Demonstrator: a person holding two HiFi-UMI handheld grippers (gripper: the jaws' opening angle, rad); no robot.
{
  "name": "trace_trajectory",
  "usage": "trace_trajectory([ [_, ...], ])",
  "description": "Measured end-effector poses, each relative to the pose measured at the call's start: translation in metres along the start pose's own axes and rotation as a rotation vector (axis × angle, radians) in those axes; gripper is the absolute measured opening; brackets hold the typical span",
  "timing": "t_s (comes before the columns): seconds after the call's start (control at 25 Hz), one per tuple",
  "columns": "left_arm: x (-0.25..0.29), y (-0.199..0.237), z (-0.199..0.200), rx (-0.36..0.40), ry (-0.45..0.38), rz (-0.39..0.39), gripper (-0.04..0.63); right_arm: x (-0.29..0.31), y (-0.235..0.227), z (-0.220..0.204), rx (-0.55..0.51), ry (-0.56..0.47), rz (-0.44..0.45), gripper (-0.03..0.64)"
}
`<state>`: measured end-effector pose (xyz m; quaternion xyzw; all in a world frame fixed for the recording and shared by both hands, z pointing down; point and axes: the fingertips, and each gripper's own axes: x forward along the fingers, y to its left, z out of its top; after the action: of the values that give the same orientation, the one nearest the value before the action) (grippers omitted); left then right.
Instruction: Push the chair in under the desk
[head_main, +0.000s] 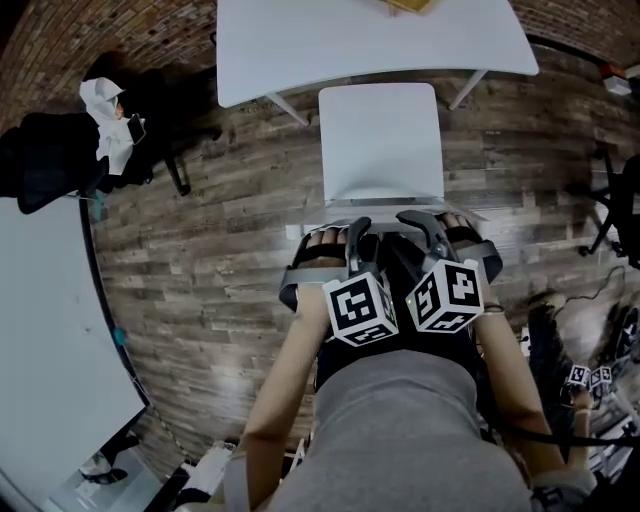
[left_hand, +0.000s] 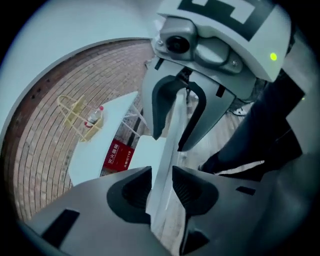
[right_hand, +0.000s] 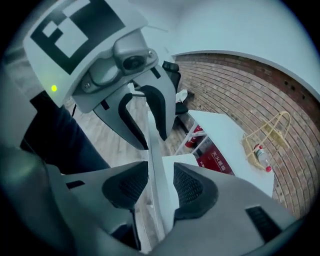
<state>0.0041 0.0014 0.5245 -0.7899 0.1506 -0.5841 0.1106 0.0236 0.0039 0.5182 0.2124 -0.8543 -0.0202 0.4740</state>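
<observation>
Forearms ran up from the lower edge of the head view, elbows spread and wrists drawn in. The left hand (head_main: 318, 246) and right hand (head_main: 463, 236) sat side by side just below the centre of the frame. Each hand held its tool pointing forward and down at the chair (head_main: 380, 140). The left gripper (head_main: 357, 232) and right gripper (head_main: 427, 226) lay close together, their marker cubes almost touching.

Both sets of fingers straddled the top edge of the chair's white backrest. In the left gripper view, the left gripper (left_hand: 161, 186) had its fingers clamped on the thin backrest, which filled the gap between the pads. The right gripper (left_hand: 178, 116) gripped the same edge further along, in the upper middle of that frame. The right gripper view showed the same: the right gripper (right_hand: 160, 186) was closed on the backrest, with the left gripper (right_hand: 145, 116) beyond it.

The chair stood on the wooden floor (head_main: 220, 250) in the middle of the head view. Its seat was mostly out in the open, and the front edge just met the near edge of the white desk (head_main: 300, 50) at the top of the frame. A yellow wire basket (left_hand: 75, 115) holding a bottle (left_hand: 95, 117) stood on the desk.
</observation>
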Motion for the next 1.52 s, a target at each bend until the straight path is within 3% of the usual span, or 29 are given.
trace_trajectory([
  [0.28,0.015,-0.002,0.005,0.106,0.060,0.002,0.137,0.009,0.006,-0.014,-0.089,0.129,-0.003,0.154],
  [0.48,0.023,-0.007,0.003,0.118,0.070,-0.032,0.137,0.013,0.007,-0.022,-0.127,0.162,0.021,0.147],
  [0.84,0.031,-0.009,0.002,0.130,0.046,-0.063,0.127,0.021,0.008,-0.027,-0.188,0.168,0.083,0.130],
  [1.2,0.031,-0.009,0.002,0.172,0.039,-0.095,0.106,0.022,0.006,-0.026,-0.187,0.161,0.079,0.101],
  [1.52,0.032,-0.006,0.000,0.156,0.040,-0.121,0.104,0.023,0.004,-0.023,-0.193,0.145,0.127,0.097],
])
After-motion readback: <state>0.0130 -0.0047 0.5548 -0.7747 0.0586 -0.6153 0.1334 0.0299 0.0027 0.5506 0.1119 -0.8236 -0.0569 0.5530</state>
